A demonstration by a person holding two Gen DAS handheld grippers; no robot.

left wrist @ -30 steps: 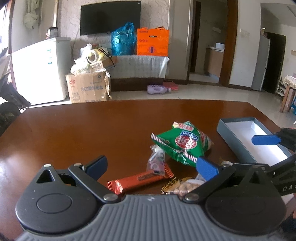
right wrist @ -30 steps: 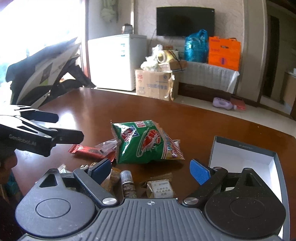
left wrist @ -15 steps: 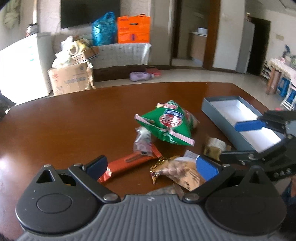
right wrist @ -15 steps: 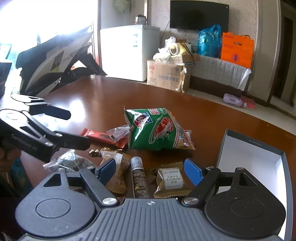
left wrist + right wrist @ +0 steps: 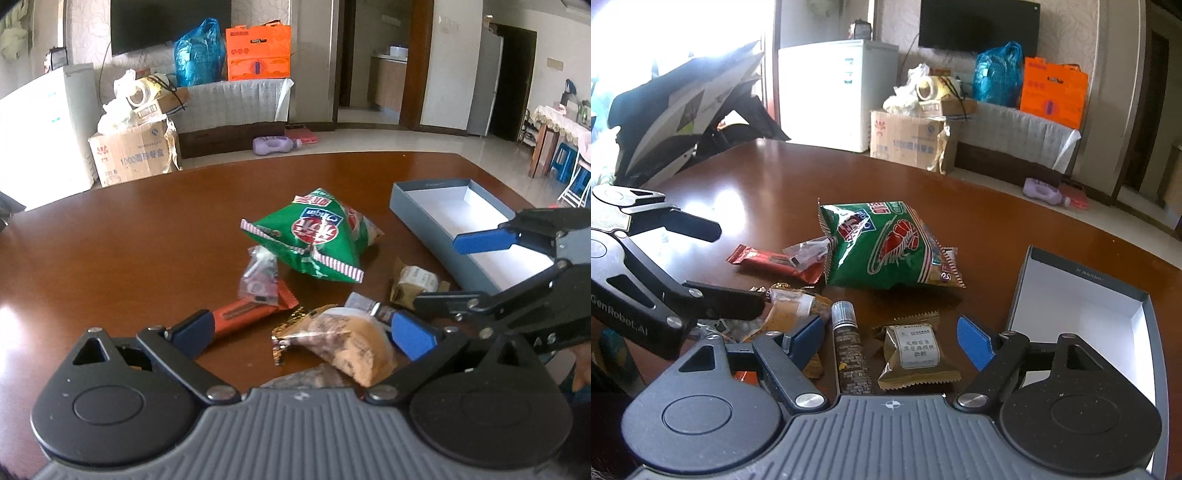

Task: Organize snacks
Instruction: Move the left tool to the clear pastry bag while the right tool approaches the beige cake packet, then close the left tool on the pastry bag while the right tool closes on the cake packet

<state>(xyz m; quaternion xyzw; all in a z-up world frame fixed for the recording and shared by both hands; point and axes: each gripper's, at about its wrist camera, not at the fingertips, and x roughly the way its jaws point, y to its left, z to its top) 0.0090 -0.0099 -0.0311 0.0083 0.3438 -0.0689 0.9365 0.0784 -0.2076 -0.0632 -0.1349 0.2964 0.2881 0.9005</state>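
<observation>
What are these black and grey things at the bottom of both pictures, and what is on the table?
They are two hand-held grasping tools, one in each hand of a person; no robot is there. Each picture comes from a camera on one tool, looking along its two blue-tipped fingers. The left tool and the right tool are both open and hold nothing; the right one has just been closing a little. On the brown table lie snacks: a green chip bag, a red bar, a small brown packet, a thin dark stick and a wrapped cake. An open grey box, white inside with nothing in it, stands on the right.
</observation>
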